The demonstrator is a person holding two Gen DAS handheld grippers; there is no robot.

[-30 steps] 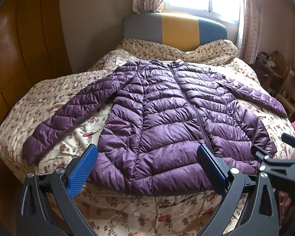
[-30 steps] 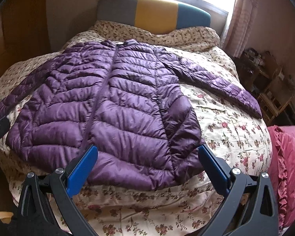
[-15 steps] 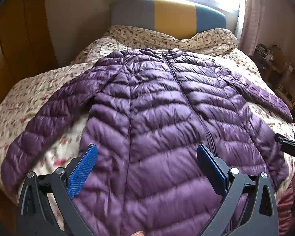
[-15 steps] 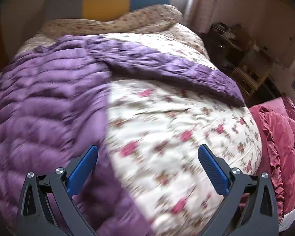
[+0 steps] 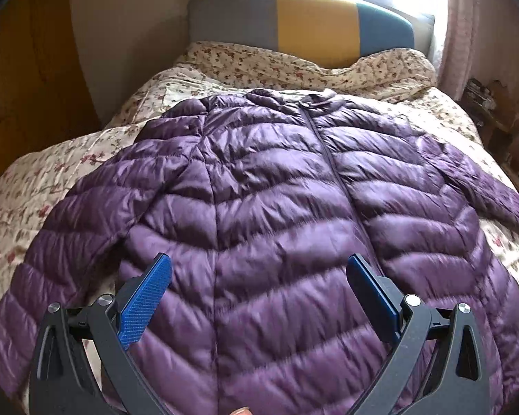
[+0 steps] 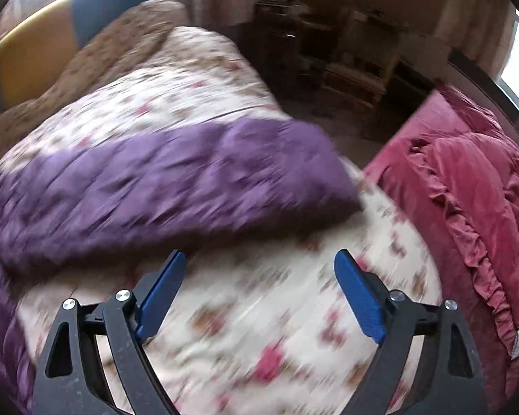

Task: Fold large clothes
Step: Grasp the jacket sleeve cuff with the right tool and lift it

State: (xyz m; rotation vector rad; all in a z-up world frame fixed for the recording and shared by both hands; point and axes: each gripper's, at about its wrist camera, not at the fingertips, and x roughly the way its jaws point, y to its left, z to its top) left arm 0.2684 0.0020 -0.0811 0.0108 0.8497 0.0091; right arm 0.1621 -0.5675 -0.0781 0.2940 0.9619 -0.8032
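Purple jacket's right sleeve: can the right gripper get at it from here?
Probably yes. The sleeve lies flat on the floral quilt just ahead of the right gripper, whose fingers are closing with nothing between them.

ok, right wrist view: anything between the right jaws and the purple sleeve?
Only bare floral bedspread. The right gripper is empty, jaws closing, short of the jacket sleeve in the right wrist view, though blurred.
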